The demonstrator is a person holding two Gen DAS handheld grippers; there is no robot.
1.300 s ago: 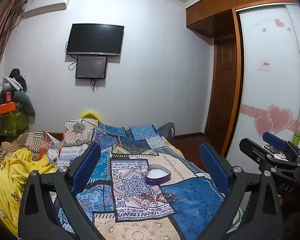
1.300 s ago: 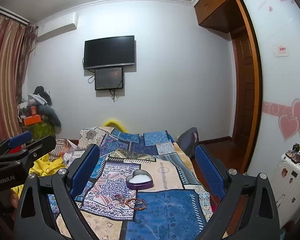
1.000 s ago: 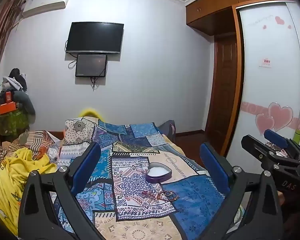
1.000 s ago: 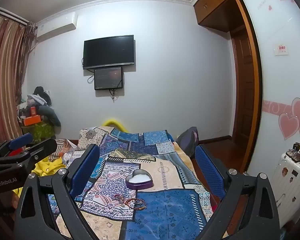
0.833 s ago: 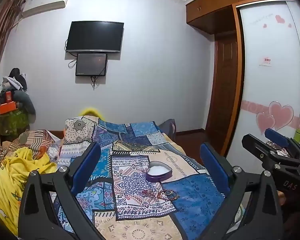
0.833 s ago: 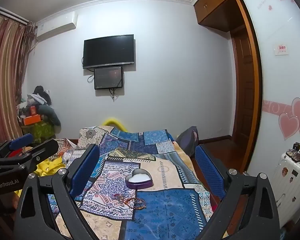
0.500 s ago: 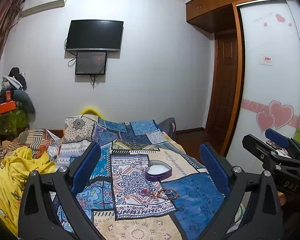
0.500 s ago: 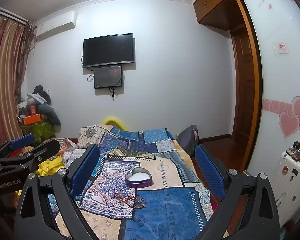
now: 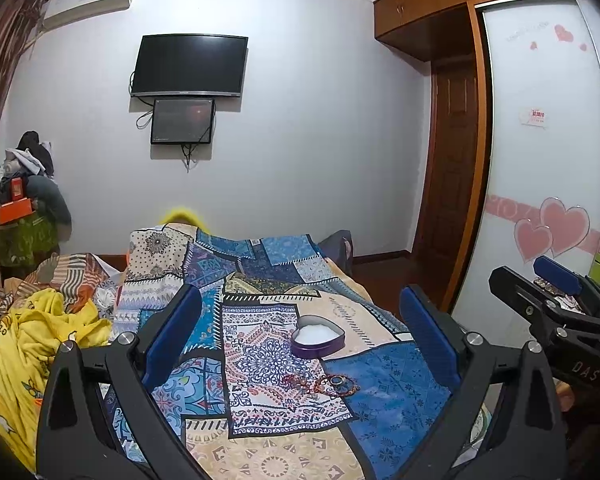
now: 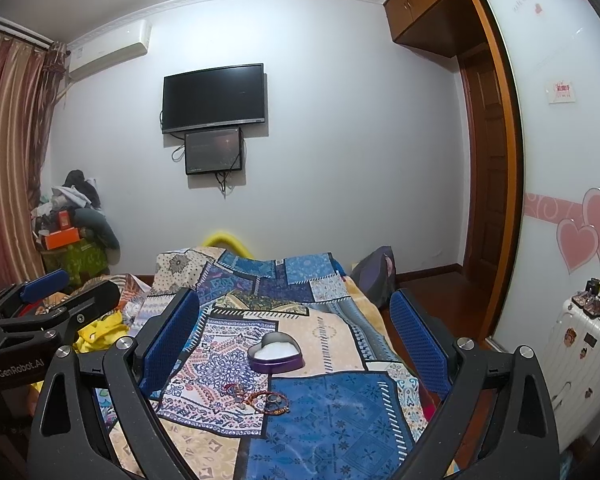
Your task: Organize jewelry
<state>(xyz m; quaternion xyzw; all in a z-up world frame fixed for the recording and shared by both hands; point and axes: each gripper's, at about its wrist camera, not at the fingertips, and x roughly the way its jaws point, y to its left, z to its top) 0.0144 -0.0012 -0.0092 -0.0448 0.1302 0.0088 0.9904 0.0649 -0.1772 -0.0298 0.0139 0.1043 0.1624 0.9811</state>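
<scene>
Left gripper [image 9: 300, 328]: held above the near end of the bed, blue-padded fingers [image 9: 172, 332] spread wide, nothing between them.
Right gripper [image 10: 296, 336]: likewise above the near end, jaws far apart, empty; seen from the left wrist view at the right edge of the frame.
Bed [image 9: 268, 452]: covered by a patchwork quilt in blue, cream and purple panels.
Heart-shaped tin [image 9: 318, 336]: purple wall, white inside, lid off, resting on the quilt toward the middle of the bed, nearer its right edge.
Bracelets [image 9: 324, 384]: small cluster of reddish beaded loops lying on the quilt just nearer the foot than the tin, apart from it, outside it.
Yellow blanket [image 9: 24, 352]: bunched at the left edge of the bed.
Far wall: television [image 9: 188, 66] mounted high, smaller screen [image 9: 182, 121] directly beneath.
Right side: wardrobe door [image 9: 552, 168] with pink hearts.
</scene>
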